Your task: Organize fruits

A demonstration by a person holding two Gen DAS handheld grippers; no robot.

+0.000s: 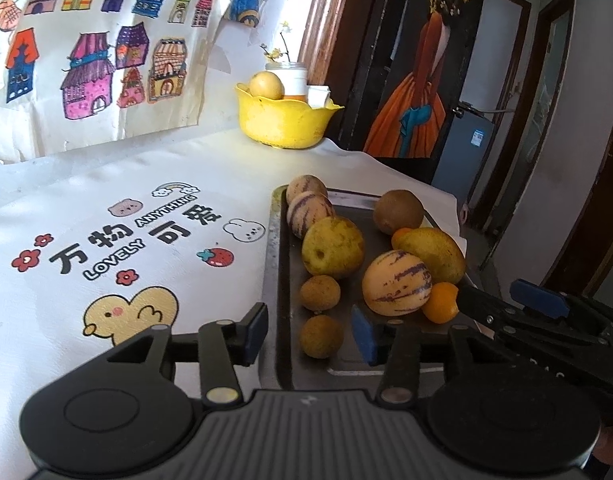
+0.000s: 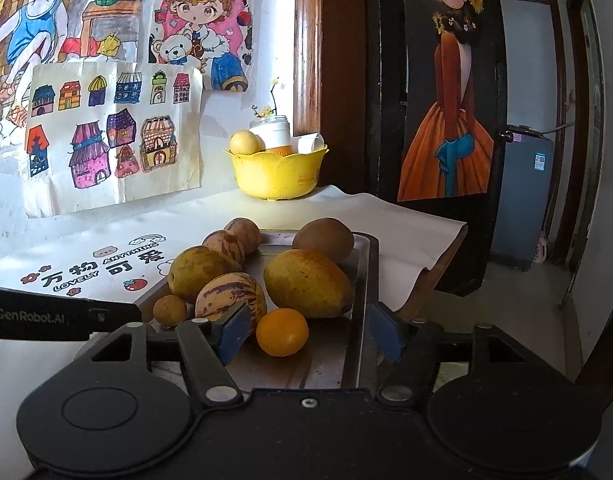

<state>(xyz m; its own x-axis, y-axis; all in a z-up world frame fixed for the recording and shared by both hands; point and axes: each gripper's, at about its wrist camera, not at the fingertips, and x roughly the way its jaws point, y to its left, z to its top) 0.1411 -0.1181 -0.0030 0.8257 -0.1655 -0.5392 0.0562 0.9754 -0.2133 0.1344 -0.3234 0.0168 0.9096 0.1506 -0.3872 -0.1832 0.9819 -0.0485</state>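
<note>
The fruits lie loose on a metal tray (image 2: 362, 280) at the table's right edge: a mango (image 2: 308, 284), a striped melon (image 2: 230, 294), an orange (image 2: 281, 332), a kiwi (image 2: 323, 240), a yellow-green fruit (image 1: 332, 247) and two small brown longans (image 1: 320, 336), with two more striped fruits at the tray's far end. Most touch a neighbour.

The left gripper (image 1: 310, 332) stands partly open at the tray's near-left corner, one pad outside the rim, the nearer longan roughly between its pads but not pressed. The right gripper (image 2: 306, 334) is open and holds nothing; the orange sits between its pads, untouched, and its right pad hangs by the tray's right rim.

A likely slip: closing on the round orange off-centre could squirt it away. A pad catching the rim could shove the tray, which sits near the table's edge, and set fruit rolling. The two grippers work close together and could collide. A yellow bowl (image 2: 278, 176) stands well apart at the back.
</note>
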